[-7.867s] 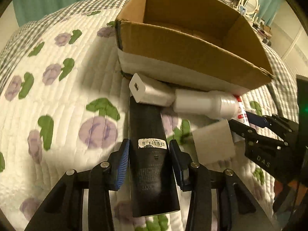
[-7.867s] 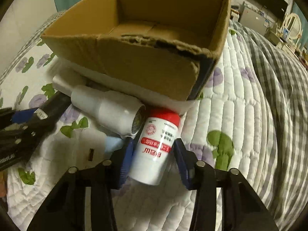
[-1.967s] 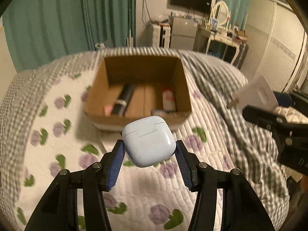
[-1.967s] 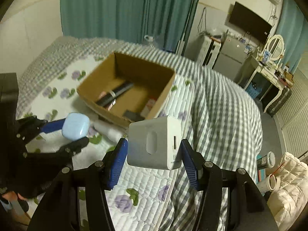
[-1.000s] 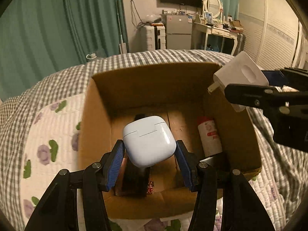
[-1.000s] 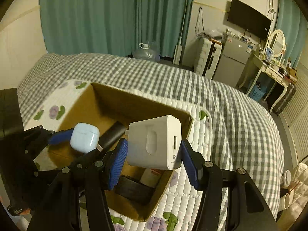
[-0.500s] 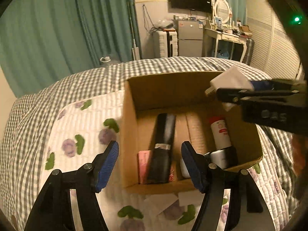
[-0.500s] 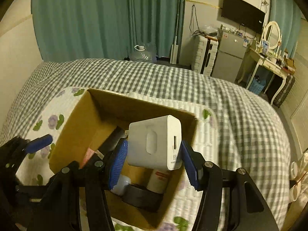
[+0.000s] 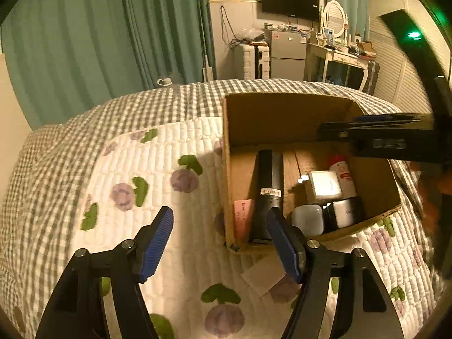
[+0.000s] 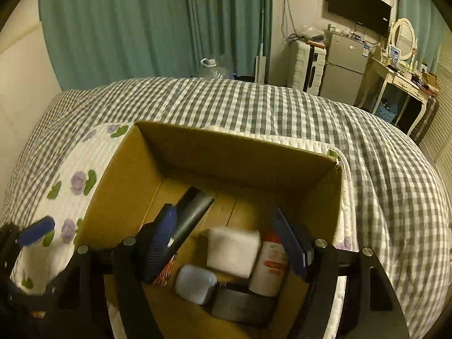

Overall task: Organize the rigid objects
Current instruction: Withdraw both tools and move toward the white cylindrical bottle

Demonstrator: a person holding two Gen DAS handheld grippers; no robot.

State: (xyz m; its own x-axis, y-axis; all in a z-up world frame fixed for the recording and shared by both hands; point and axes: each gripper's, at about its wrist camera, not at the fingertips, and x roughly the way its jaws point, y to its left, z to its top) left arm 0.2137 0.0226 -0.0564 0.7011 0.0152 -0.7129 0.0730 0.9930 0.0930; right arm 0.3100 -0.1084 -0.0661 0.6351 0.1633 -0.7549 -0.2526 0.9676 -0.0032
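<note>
Teal curtains (image 10: 158,25) at 11 o'clock; wall TV (image 10: 358,5), small fridge (image 10: 343,67), white dressing table (image 10: 401,84) at 1-2 o'clock; gingham bedspread (image 10: 254,107) centre; dim warm light.

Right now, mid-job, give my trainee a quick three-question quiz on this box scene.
1. True or false: the white charger lies inside the cardboard box.
2. What sits immediately right of the charger in the right wrist view? A) red-capped bottle B) black tube C) earbud case
3. Fill in: the flat white piece lies on the ____, outside the box.

Key: 1 true; 2 A; 3 quilt.
</note>
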